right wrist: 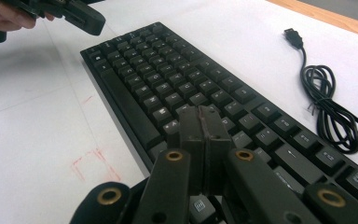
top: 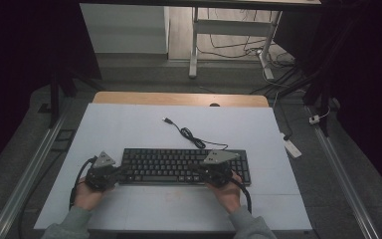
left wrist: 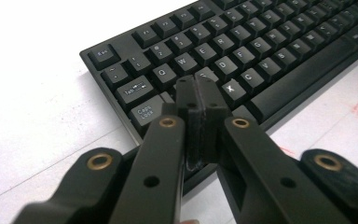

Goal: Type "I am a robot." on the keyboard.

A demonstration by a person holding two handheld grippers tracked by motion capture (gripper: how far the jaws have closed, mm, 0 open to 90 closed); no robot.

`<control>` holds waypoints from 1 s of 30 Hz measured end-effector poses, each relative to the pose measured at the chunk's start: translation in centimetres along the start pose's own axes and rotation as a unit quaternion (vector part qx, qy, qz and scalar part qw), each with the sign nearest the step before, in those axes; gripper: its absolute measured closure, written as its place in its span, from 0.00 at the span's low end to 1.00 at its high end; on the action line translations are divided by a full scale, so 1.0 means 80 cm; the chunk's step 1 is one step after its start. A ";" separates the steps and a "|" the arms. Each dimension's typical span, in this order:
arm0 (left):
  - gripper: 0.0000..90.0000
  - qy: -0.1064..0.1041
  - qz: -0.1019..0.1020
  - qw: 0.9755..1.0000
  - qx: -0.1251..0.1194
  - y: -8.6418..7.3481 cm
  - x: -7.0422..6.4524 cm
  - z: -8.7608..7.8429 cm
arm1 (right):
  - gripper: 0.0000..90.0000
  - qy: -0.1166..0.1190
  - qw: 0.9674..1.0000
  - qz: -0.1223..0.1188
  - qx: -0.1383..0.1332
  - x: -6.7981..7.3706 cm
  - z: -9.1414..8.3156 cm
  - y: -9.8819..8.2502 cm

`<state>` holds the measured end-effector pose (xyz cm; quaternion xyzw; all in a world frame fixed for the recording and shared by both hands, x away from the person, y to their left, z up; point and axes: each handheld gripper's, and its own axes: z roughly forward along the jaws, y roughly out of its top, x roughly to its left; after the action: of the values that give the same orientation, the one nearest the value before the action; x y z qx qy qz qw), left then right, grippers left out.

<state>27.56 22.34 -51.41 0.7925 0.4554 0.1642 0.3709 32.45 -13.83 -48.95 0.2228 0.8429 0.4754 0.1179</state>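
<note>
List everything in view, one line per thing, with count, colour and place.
keyboard: one, black, near middle of the white sheet, long side facing the person.
cable: one, black, bundled behind the keyboard, USB plug lying free beyond it.
white sheet: one, covers the table top.
table: one, wooden edge showing at the far side.
red marks: faint, on the sheet near the keyboard's front edge.
left gripper: one, black, jaws shut, over the keyboard's left end.
right gripper: one, black, jaws shut, over its right part.
hands: two, grey sleeves.
</note>
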 end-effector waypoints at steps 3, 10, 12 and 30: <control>0.99 0.002 0.001 1.000 0.004 0.000 0.001 0.003 | 0.99 0.001 1.000 0.002 0.004 0.000 0.005 0.002; 0.99 0.005 0.003 1.000 0.015 -0.001 0.002 0.010 | 0.99 0.001 1.000 0.001 0.008 0.000 0.013 0.005; 0.99 0.007 0.002 1.000 0.017 -0.001 0.003 0.012 | 0.99 0.001 1.000 0.003 0.010 0.000 0.016 0.005; 0.99 0.013 -0.001 1.000 0.027 -0.005 0.008 0.020 | 0.99 0.007 1.000 -0.001 0.026 0.002 0.047 0.018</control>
<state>28.61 22.27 -52.84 0.7995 0.4650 0.1619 0.3440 34.25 -10.32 -49.64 0.2221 0.8558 0.4547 0.1068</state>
